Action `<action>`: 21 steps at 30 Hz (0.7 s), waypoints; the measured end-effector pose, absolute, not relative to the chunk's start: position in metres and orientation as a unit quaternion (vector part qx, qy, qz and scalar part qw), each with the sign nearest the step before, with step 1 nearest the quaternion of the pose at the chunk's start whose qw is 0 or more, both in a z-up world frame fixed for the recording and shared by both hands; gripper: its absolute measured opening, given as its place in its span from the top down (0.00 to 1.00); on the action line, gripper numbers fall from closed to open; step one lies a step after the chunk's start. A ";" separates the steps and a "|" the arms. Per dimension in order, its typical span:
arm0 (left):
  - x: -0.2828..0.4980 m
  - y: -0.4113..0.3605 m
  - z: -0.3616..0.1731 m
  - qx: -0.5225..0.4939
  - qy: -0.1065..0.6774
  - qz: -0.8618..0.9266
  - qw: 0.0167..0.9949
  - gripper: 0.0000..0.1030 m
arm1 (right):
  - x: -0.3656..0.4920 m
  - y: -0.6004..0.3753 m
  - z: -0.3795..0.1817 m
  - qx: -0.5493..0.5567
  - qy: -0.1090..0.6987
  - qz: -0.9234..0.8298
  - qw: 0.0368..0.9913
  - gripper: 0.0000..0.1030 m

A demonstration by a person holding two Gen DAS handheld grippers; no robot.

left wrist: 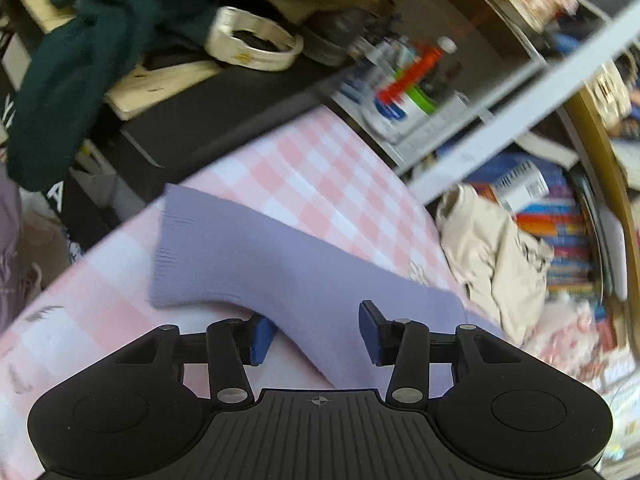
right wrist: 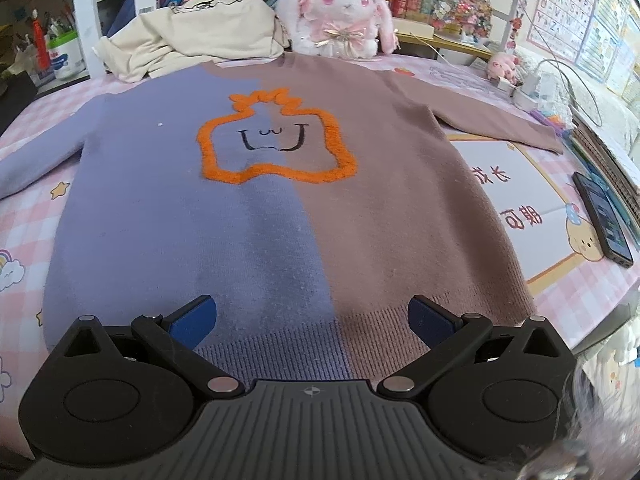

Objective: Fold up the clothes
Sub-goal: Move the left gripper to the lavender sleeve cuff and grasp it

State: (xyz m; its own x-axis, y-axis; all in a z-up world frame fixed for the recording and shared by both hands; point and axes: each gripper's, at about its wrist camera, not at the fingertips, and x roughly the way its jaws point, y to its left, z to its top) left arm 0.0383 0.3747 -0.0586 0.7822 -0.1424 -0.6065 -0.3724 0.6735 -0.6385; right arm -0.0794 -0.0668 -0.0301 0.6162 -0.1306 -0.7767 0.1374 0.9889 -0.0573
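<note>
Lilac sleeve (left wrist: 256, 256) runs lengthwise out between our released left claw (left wrist: 316, 332) toward the worktop's (left wrist: 320, 176) far edge; right claw (right wrist: 312, 316), released, faces the sweater (right wrist: 280, 208) hem.

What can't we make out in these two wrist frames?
- Left wrist view: shelf items motion-blurred, labels unreadable.
- Left wrist view: purple sleeve runs under the left hand-held gripper; contact unclear.
- Right wrist view: sweater hem middle hidden by the right hand-held gripper.
- Phone screen too small.
</note>
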 end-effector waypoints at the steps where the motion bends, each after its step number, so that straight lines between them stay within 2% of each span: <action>1: 0.037 0.377 -0.059 -0.401 0.322 0.069 0.855 0.57 | -0.080 -0.068 -0.030 0.006 0.432 -0.077 0.899 0.00; 10: 0.026 0.395 -0.070 -0.489 0.292 0.090 0.817 0.61 | -0.080 -0.075 -0.030 0.009 0.432 -0.080 0.898 0.00; 12: 0.024 0.396 -0.073 -0.506 0.285 0.100 0.808 0.65 | -0.080 -0.076 -0.031 0.009 0.432 -0.081 0.898 0.00; 15: 0.022 0.399 -0.079 -0.528 0.281 0.118 0.793 0.83 | -0.080 -0.079 -0.031 0.009 0.431 -0.082 0.898 0.00; 18: 0.019 0.403 -0.084 -0.538 0.278 0.127 0.785 0.95 | -0.078 -0.083 -0.031 0.009 0.431 -0.079 0.899 0.00; 21: 0.018 0.402 -0.085 -0.536 0.274 0.131 0.787 0.96 | -0.074 -0.090 -0.031 0.007 0.431 -0.073 0.900 0.00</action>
State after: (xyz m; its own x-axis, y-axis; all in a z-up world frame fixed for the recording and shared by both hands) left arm 0.0175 0.4017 -0.0854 0.8153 -0.0876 -0.5723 -0.5005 0.3902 -0.7728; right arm -0.0736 -0.0900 -0.0313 0.6185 -0.1257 -0.7757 0.1370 0.9893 -0.0511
